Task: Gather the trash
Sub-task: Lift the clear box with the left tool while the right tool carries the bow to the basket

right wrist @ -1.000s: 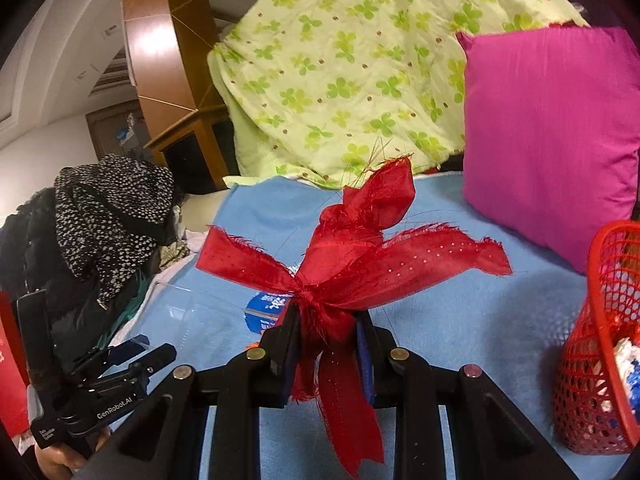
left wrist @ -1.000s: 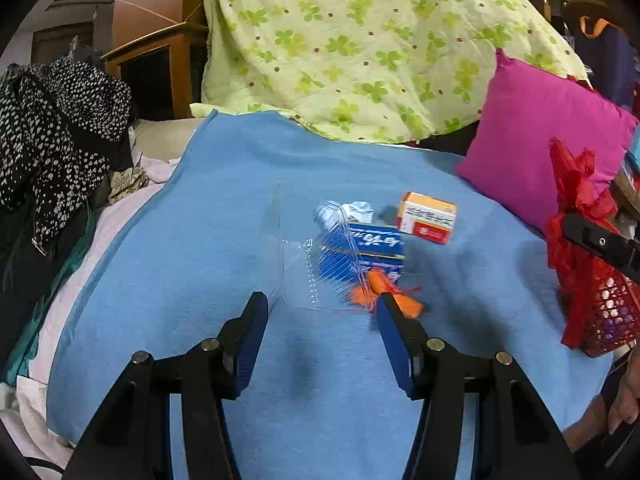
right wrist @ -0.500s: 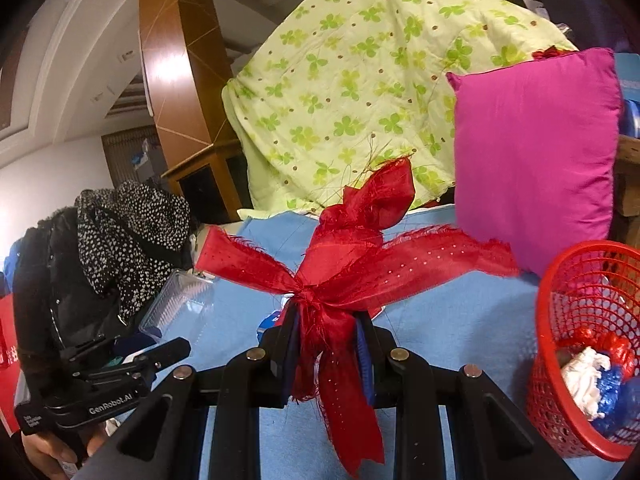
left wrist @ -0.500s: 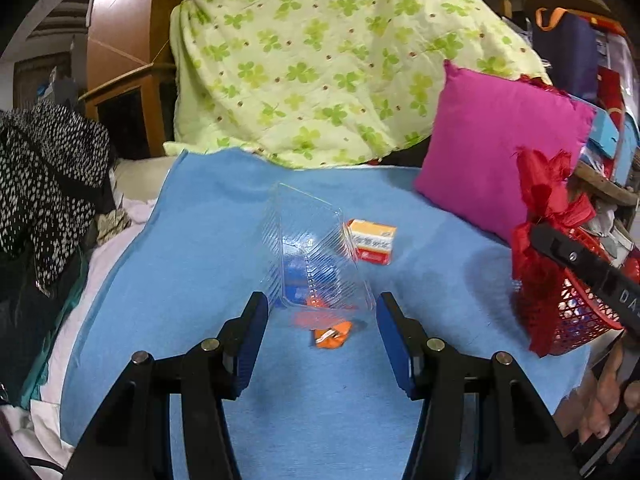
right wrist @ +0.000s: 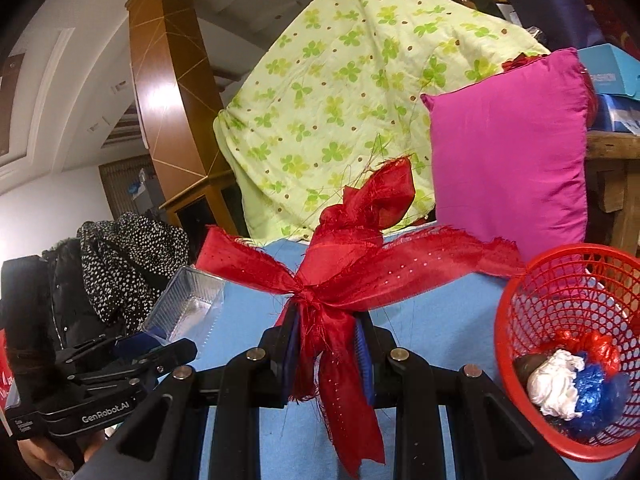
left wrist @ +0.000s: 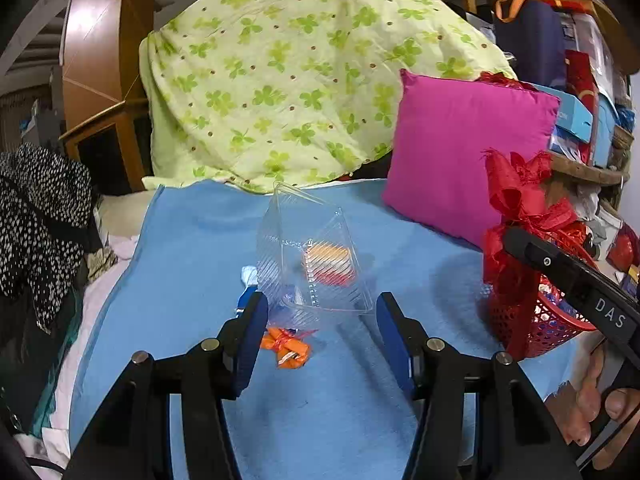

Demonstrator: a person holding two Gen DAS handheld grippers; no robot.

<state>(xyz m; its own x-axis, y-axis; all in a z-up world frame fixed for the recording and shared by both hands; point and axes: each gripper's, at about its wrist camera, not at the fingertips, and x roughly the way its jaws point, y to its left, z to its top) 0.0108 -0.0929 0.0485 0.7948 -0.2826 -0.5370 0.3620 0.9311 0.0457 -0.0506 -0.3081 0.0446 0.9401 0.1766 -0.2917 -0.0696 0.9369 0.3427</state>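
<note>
Item 1: red ribbon bow (right wrist: 352,280). Clamped at the knot in right gripper (right wrist: 326,344), jaws closed on it; tails hang below the fingers, loops fan out above. Held up off the blue blanket (right wrist: 440,328), near blanket's right edge.

Item 2: red mesh basket (right wrist: 516,344). At blanket's right edge, just right of the bow. Already holds crumpled white, blue and red scraps.

Step in hand (est.): drop bow into basket. To do well: carry knot over basket mouth, not just the rim; lower til tails sit inside; then open wide. Frayed threads likely to snag on pads or mesh, so pull back slow, straight up. Avoid knocking the light basket off the edge.

Item 3: clear plastic tray (left wrist: 310,256). Tilted, one edge raised, near blanket's middle; lower rim appears to sit betw. the fingers of left gripper (left wrist: 322,328). Jaws stand wide apart, w/ left pad near the rim; contact not certain, no squeeze evident.

Item 4: loose trash under/around tray: orange wrapper (left wrist: 286,344) just in front of left fingers; orange-and-white box (left wrist: 330,260) seen through tray; blue and white scraps at tray's left side.

Pose, right: gripper pitched level to slightly up, pointing toward blanket's far edge, basket low on its right.
Pose, left: angled down across the blanket, centred on tray.
</note>
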